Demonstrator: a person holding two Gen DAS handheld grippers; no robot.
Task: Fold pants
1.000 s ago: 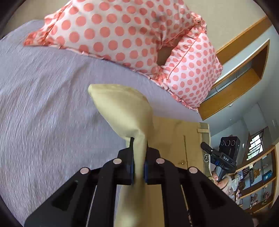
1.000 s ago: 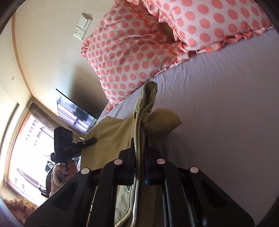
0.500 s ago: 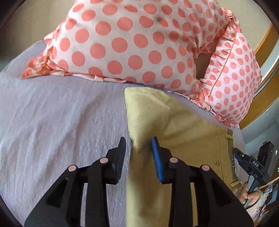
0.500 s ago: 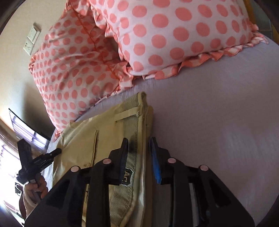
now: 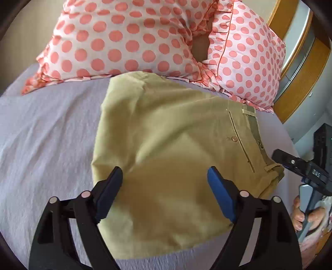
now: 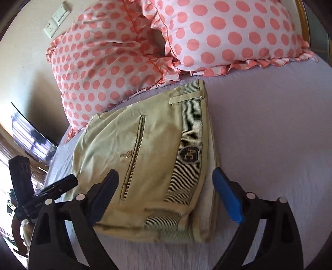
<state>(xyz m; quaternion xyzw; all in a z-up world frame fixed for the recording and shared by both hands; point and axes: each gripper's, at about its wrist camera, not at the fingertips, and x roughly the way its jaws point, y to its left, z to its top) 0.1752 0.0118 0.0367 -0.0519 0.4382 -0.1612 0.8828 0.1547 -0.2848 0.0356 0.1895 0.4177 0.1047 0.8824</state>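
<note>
The khaki pants [image 5: 166, 145] lie folded into a flat bundle on the lilac bedsheet [image 5: 45, 135], just in front of the pillows. The right wrist view shows their striped waistband with a dark badge [image 6: 189, 154] and a buttoned back pocket [image 6: 134, 153]. My left gripper [image 5: 165, 187] is open and empty, hovering over the near part of the bundle. My right gripper [image 6: 166, 191] is open and empty over the waistband end. Each gripper also shows at the edge of the other's view [image 5: 300, 168] [image 6: 51, 189].
Two white pillows with coral dots [image 5: 128, 37] [image 5: 244, 62] lie against the wall behind the pants. The wooden bed frame [image 5: 300, 83] runs at the right. A wall socket [image 6: 57, 17] and a dark screen [image 6: 29, 135] sit at the left in the right wrist view.
Both grippers were shut on the raised pants one second ago. They lowered the cloth onto the bed, opened wide and let go; the pants now lie flat and folded.
</note>
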